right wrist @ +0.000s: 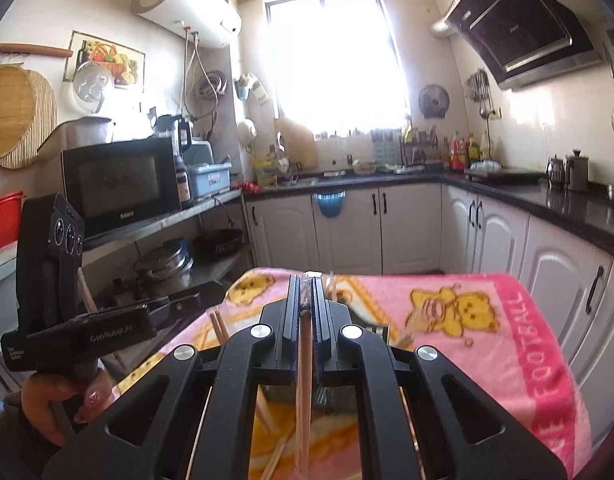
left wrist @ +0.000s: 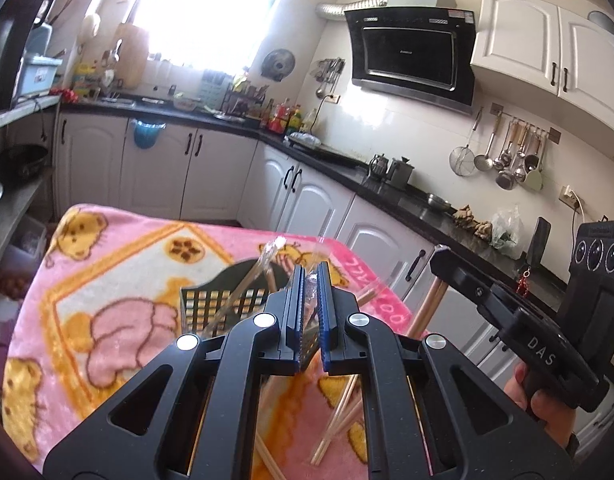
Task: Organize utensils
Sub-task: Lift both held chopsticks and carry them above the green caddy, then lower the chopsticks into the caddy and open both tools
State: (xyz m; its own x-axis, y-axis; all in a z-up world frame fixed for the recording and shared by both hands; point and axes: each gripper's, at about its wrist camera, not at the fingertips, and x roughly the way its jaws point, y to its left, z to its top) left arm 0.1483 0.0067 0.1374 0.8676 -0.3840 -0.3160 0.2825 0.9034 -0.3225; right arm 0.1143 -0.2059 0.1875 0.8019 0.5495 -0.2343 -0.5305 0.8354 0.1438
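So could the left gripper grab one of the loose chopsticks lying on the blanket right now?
Probably not yet. The left gripper is shut on a clear plastic wrapper, so it is occupied. The chopsticks on the blanket lie uncovered below it; it would need to let go first.

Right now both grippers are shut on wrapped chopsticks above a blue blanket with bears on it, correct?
Not quite: the blanket is pink, as the right wrist view shows. The rest holds: the left gripper and right gripper are each shut on wrapped chopsticks.
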